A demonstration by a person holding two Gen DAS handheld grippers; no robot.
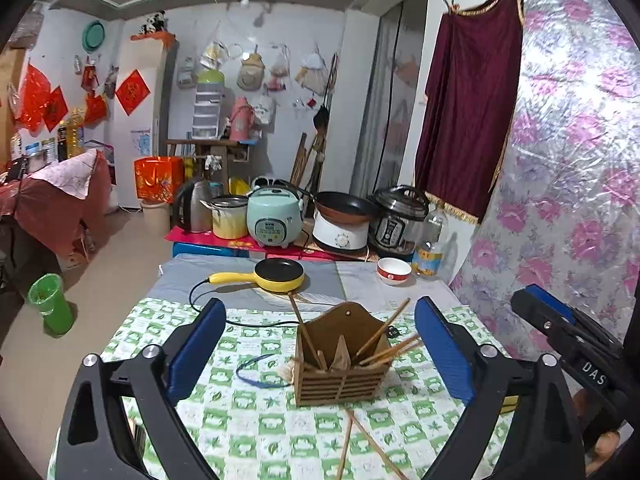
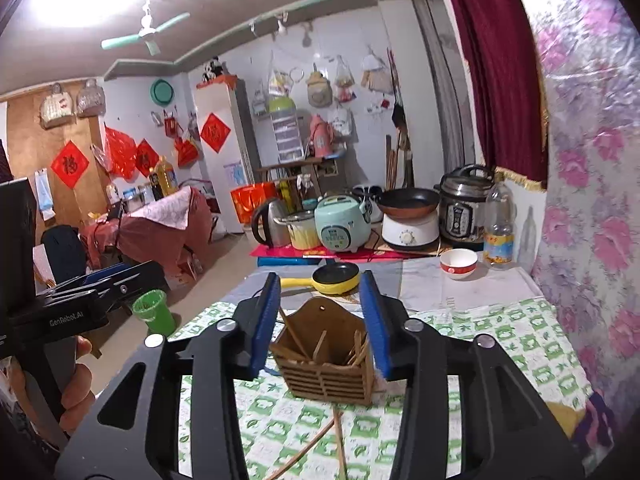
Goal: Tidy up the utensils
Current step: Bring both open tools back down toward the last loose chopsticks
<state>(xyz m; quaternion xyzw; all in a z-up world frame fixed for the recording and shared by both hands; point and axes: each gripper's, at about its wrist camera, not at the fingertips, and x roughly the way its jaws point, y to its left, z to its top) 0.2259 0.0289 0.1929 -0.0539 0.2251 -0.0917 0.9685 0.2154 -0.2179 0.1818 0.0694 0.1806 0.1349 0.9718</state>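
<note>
A slatted wooden utensil holder (image 1: 340, 376) (image 2: 324, 372) stands upright on the green-checked tablecloth (image 1: 240, 420). Several wooden chopsticks (image 1: 384, 344) lean inside it. Two loose chopsticks (image 1: 360, 440) (image 2: 339, 440) lie crossed on the cloth in front of the holder. My left gripper (image 1: 320, 308) is open wide, short of the holder, with nothing between its blue pads. My right gripper (image 2: 319, 280) is partly open and also empty, with the holder framed beyond its fingers. The right gripper's body (image 1: 560, 328) shows at the left wrist view's right edge.
A blue loop (image 1: 256, 376) lies left of the holder. Behind it sit a yellow electric pan (image 1: 280, 274) with its cord, a red-and-white bowl (image 1: 394, 271) and a bottle (image 1: 430, 244). Cookers line the back. A floral-covered wall (image 1: 560, 200) bounds the right; a green bin (image 1: 50, 304) stands on the floor at left.
</note>
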